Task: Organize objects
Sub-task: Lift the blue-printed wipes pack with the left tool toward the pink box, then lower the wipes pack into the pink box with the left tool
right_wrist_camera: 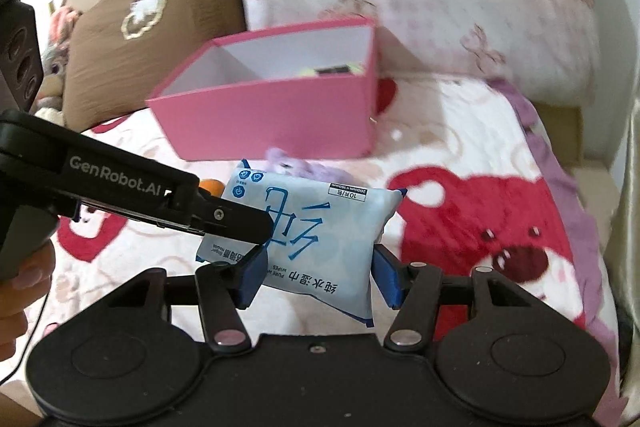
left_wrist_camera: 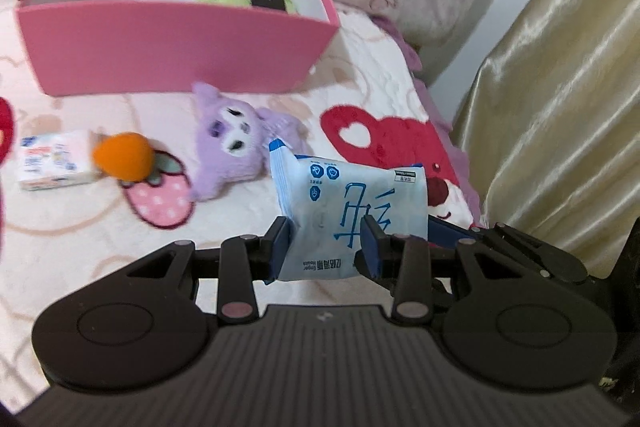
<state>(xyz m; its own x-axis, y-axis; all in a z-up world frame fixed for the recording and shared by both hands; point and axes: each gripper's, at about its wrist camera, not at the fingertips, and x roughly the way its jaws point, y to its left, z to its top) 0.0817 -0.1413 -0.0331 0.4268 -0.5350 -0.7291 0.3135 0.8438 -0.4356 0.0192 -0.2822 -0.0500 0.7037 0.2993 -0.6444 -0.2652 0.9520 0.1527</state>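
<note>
While clamped, glossy pillow-shaped wipes pack (left_wrist_camera: pixel 352 211), fluffy blanket (left_wrist_camera: pixel 100 247)

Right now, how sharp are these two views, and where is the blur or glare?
Left wrist: wipes pack fairly sharp, pink box and purple plush motion-smeared, sheen on gold curtain. Right wrist: pack sharp, background smeared, edges fisheye-bent.

The left gripper (left_wrist_camera: pixel 326 247) points downward, its blue pads clamped on one end of the wipes pack (left_wrist_camera: pixel 352 203). The right gripper (right_wrist_camera: pixel 320 277) brackets the other end, pads at three and nine o'clock. A hand (right_wrist_camera: pixel 20 279) grips the left handle.
</note>
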